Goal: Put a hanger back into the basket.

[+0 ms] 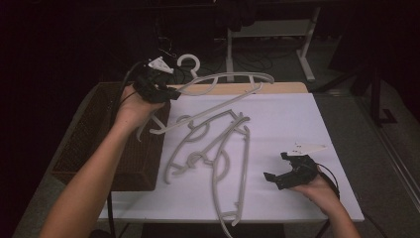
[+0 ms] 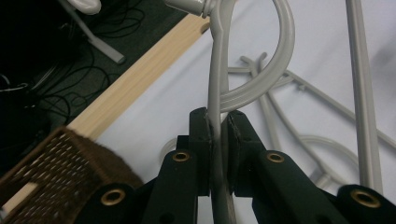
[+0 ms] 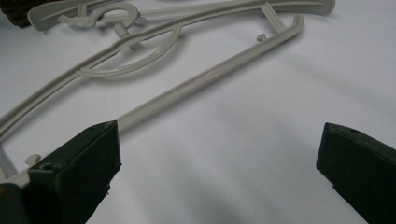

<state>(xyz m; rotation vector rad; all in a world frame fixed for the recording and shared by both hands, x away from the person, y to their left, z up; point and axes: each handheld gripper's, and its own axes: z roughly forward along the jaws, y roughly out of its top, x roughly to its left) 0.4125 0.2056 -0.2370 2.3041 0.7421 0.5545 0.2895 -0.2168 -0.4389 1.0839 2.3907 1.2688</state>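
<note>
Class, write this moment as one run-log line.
left hand-held gripper: shut on lifted hanger | right hand-held gripper: open, low over table | other hangers: lying on table | basket: left edge

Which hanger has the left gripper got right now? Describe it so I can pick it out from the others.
Start at the brown wicker basket at the left edge of the white table. Just above its far corner, the left gripper is shut on a grey plastic hanger. Unlike the grey hangers lying on the table, this one is lifted into the air, its hook up near the gripper.
</note>
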